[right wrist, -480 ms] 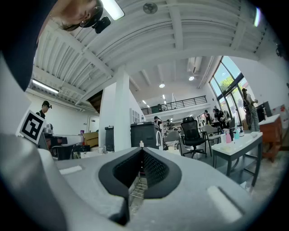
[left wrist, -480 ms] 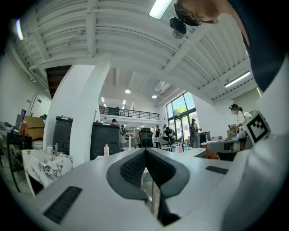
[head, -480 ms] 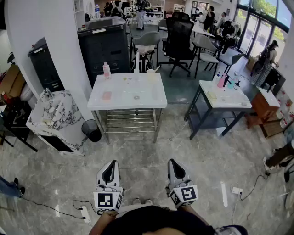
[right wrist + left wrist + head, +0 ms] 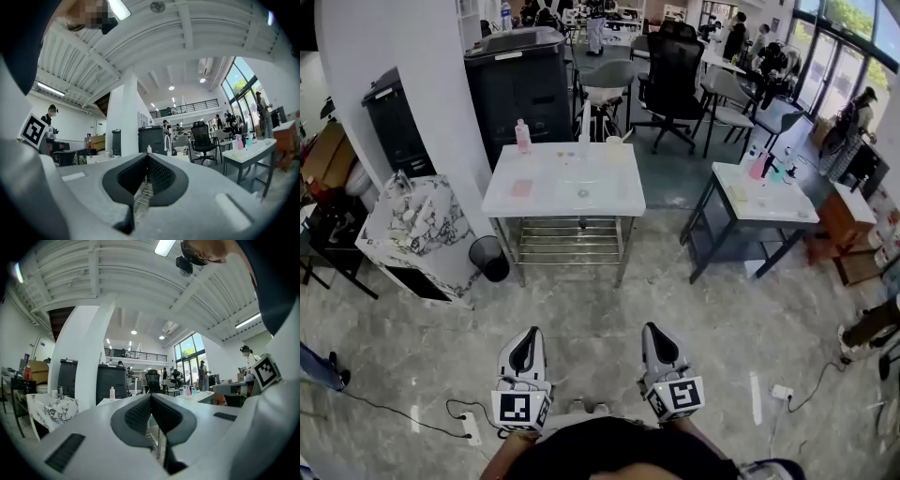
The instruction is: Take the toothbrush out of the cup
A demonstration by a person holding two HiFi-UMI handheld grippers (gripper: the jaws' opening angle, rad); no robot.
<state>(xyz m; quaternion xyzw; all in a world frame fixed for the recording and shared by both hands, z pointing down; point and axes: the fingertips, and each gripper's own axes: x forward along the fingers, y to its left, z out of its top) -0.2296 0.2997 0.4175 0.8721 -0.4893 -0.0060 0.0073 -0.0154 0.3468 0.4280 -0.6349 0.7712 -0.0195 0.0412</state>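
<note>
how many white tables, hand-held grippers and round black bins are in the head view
white tables: 2
hand-held grippers, left and right: 2
round black bin: 1
total: 5

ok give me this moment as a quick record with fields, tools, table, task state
left tool: shut, empty, low in the head view
right tool: shut, empty, level beside the left one
white metal-framed table: ahead, well apart from both tools
pink plastic bottle: upright at the table's far left
small pale cup: far edge, right of the white tap; toothbrush too small to tell
task state: not started
</note>
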